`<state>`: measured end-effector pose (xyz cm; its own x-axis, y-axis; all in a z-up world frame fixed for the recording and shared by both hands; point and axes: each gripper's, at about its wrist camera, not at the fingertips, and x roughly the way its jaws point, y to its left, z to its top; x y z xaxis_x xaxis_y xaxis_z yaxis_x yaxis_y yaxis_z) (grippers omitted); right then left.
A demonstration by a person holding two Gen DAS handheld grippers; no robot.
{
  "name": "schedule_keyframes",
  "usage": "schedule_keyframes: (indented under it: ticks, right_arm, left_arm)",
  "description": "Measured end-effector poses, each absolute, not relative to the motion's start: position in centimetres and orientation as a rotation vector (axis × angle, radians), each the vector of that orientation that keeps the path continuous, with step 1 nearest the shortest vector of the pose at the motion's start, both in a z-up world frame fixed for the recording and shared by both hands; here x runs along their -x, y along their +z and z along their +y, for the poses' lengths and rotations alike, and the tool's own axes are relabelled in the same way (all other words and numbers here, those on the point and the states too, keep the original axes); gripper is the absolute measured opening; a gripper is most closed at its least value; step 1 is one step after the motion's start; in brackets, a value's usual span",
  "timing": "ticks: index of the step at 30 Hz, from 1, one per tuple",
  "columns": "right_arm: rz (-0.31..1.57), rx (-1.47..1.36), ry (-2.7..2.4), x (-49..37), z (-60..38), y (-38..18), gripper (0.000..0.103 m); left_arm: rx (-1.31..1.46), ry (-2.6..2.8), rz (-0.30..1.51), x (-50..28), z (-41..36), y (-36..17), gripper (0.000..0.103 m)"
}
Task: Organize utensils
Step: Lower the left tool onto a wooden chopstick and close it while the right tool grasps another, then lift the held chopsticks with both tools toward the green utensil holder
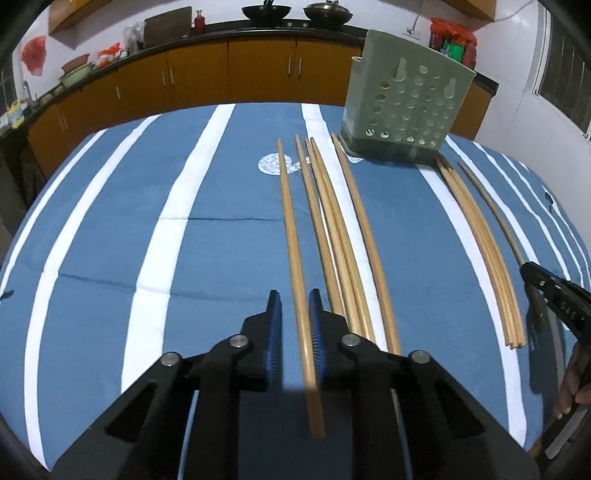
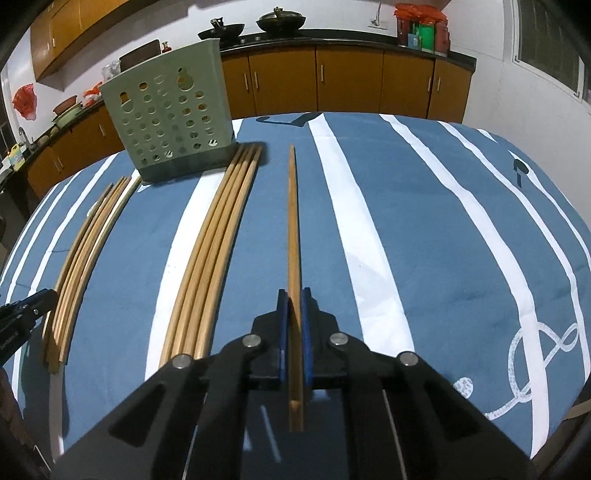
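Note:
Wooden chopsticks lie lengthwise on a blue and white striped tablecloth (image 1: 110,221). My left gripper (image 1: 294,300) straddles the leftmost chopstick (image 1: 291,236); its blue pads stand a little apart from the stick on both sides, so it is open. Several more chopsticks (image 1: 340,236) lie just right of it. My right gripper (image 2: 294,295) is shut on a single chopstick (image 2: 293,221). A bundle of chopsticks (image 2: 214,251) lies to its left. A green perforated utensil holder (image 1: 406,107) stands at the far side, also in the right wrist view (image 2: 170,114).
Orange kitchen cabinets (image 1: 229,74) and a counter with woks (image 1: 266,13) run behind the table. The right gripper's tip (image 1: 546,291) shows at the left view's right edge. The left gripper's tip (image 2: 29,306) shows at the right view's left edge.

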<state>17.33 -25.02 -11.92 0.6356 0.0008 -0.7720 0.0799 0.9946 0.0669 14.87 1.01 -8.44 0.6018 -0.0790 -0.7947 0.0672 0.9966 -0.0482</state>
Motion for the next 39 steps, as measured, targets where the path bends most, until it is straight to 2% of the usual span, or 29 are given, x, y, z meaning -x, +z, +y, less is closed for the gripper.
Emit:
schedule_keyframes:
  ticks: [3, 12, 29, 33, 39]
  right_arm:
    - [0.880, -0.090, -0.044, -17.5, -25.0, -11.9, 0.009]
    - [0.871, -0.112, -0.084, -20.1, -26.2, -12.0, 0.008]
    - [0.879, -0.098, -0.076, -19.7, -26.5, -12.0, 0.008]
    - [0.824, -0.111, -0.072, -19.1, -27.0, -10.2, 0.008]
    - [0.679, -0.122, -0.076, -18.3, -28.0, -4.9, 0.008]
  left_arm:
    - [0.014, -0.072, 0.924, -15.7, 1.5, -8.4, 0.008]
    - [0.028, -0.010, 0.909, -18.8, 3.9, -8.4, 0.008]
    - [0.013, -0.017, 0.894, -17.1, 3.7, -8.5, 0.008]
    - [0.028, -0.020, 0.884, -17.1, 4.1, -7.6, 0.008]
    - [0.061, -0.015, 0.757, -16.9, 5.1, -2.7, 0.008]
